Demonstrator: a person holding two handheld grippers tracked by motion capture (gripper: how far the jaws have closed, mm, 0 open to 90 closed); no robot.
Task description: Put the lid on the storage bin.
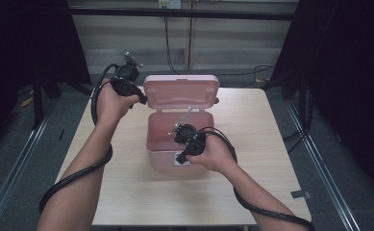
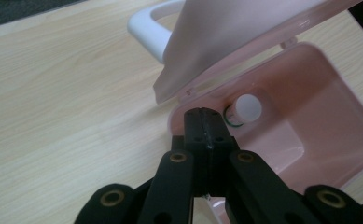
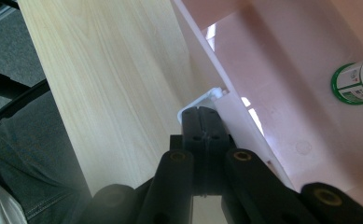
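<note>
A pink box (image 1: 152,140) stands open in the middle of the wooden table (image 1: 261,144), its lid (image 1: 182,91) raised at the back. A small bottle with a white cap (image 2: 247,108) and a green-ringed label (image 3: 352,84) lies inside. My left gripper (image 1: 141,99) is shut, empty, at the lid's left corner; its tips (image 2: 206,116) sit by the box's back rim near the hinge. My right gripper (image 1: 180,158) is shut too, and its tips (image 3: 202,114) meet the white latch (image 3: 203,99) on the front wall. A white handle (image 2: 146,28) shows behind the lid.
Bare table top lies to the left, right and front of the box. Black curtains (image 1: 348,72) hang on both sides, and cables (image 1: 168,43) run along the floor behind the table. The person's trousers (image 3: 25,163) are below the near table edge.
</note>
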